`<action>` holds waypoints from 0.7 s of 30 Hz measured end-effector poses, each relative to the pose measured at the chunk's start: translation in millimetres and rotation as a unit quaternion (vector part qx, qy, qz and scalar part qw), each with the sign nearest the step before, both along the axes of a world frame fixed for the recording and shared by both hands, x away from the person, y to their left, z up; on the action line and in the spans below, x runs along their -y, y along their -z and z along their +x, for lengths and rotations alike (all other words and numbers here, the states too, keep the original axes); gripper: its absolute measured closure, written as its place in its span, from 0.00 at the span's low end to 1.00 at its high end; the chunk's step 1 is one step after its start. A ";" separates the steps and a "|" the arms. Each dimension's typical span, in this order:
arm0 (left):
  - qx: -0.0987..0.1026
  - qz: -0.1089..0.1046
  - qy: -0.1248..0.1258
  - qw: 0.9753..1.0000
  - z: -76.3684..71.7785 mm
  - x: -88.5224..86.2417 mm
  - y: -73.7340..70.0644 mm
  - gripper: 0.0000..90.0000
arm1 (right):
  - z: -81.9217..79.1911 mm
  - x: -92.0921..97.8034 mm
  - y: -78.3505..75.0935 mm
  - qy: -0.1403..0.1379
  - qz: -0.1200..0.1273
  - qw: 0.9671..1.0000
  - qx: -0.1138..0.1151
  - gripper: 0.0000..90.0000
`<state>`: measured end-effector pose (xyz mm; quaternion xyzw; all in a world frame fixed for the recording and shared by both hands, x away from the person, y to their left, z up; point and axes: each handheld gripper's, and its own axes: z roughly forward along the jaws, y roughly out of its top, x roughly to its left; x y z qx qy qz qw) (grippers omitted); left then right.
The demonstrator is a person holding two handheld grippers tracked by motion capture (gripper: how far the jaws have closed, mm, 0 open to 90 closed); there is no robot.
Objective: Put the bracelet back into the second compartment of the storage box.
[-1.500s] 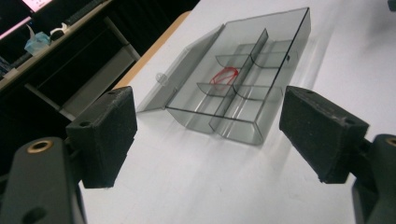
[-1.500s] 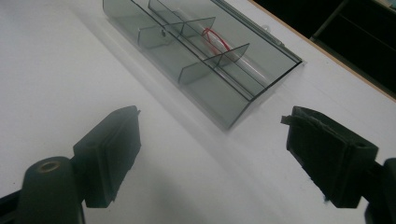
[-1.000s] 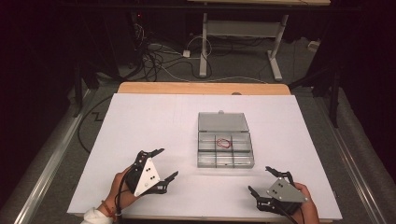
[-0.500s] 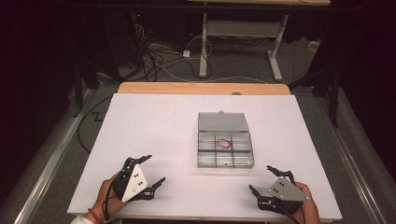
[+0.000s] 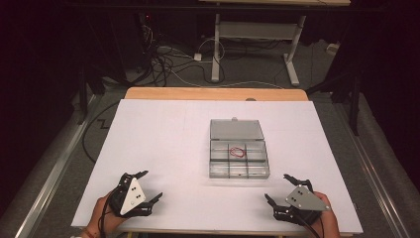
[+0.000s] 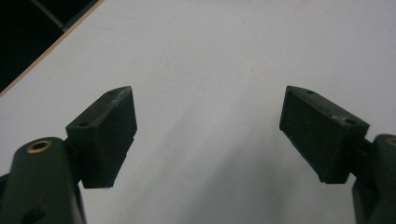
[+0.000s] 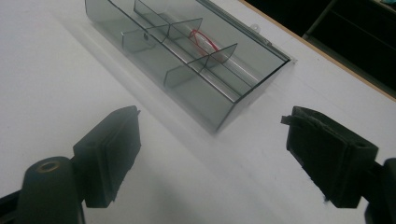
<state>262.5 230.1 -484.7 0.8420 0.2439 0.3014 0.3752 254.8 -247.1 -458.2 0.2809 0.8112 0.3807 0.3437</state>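
Left gripper [image 5: 146, 191] sits at the near-left corner of the white desk [image 5: 163, 134], held in a hand [image 5: 101, 215]; fingers [image 6: 105, 133] spread wide, nothing between them, bare desk surface under them in the left gripper view. Right gripper [image 5: 280, 191] is at the near-right edge, also hand-held, fingers [image 7: 109, 149] wide apart and empty. Clear compartment box [image 5: 238, 157] is mid-desk, slightly right of centre, lid [image 5: 236, 130] open and lying flat on the far side. Box is well apart from the left gripper and nearer the right one, which points toward it: in the right gripper view the box [image 7: 187, 56] lies just ahead of the fingers, not touching them. Red rubber band [image 5: 236, 151] lies in the middle compartment of the far row; right gripper view shows it [image 7: 201, 39] resting against a divider. Other compartments look empty as far as I can tell. Grey triangular plates on top of both grippers face up. Cables run across the floor beyond the desk.
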 end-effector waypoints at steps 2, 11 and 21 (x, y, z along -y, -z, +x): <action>-0.009 0.002 -0.003 1.000 -0.8 -5.2 2.3 0.20 | 1.8 -0.8 0.7 0.000 -0.001 1.000 -0.002 0.20; -0.015 0.010 -0.014 1.000 -6.4 -11.9 2.2 0.20 | 3.1 1.3 0.7 -0.003 -0.001 1.000 0.001 0.20; -0.003 -0.001 -0.013 1.000 -9.2 -15.4 -5.2 0.20 | -1.4 1.1 -0.3 -0.002 -0.008 1.000 0.005 0.20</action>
